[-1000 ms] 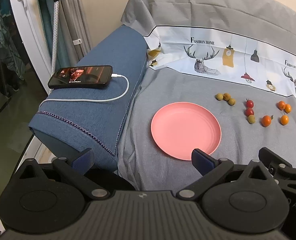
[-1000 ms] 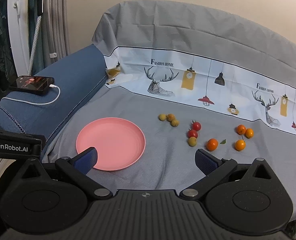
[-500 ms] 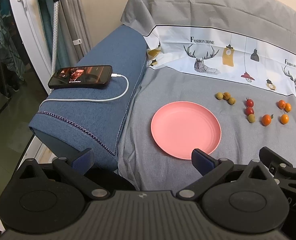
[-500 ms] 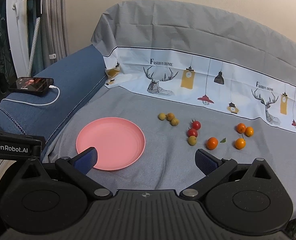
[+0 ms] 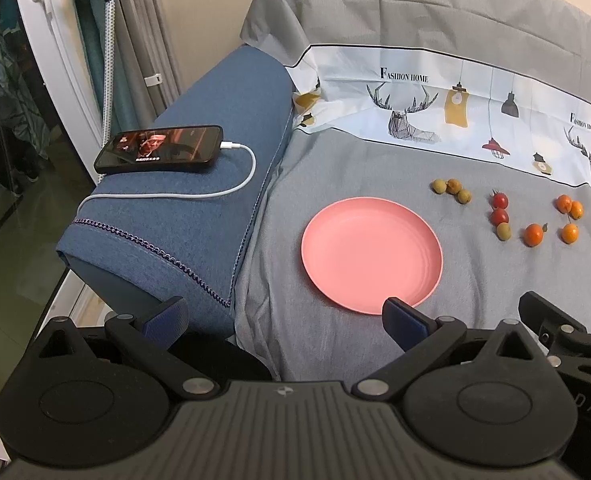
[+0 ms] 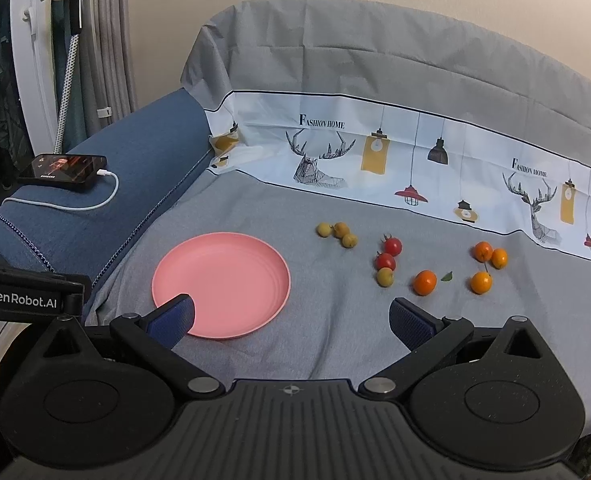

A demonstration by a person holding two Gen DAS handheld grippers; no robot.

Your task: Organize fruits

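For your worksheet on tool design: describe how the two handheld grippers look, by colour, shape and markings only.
Both the left gripper and the right gripper are matte black, with a ribbed central body, two round discs, and angled link arms with silver pivot pins. The jaws carry dark blue textured pads. White "GenRobot.AI" lettering marks the left one's side.

The printed fabric band (image 6: 415,168) is carrying the words "FASHION HOME" twice: once above the deer drawing at 12 o'clock in the right wrist view, once more toward 2 o'clock. The black bracket (image 6: 27,294) at 9 o'clock in that view is displaying "GenRobot.AI" in white. The phone (image 5: 159,149) screen is showing a caption line, too small to read.
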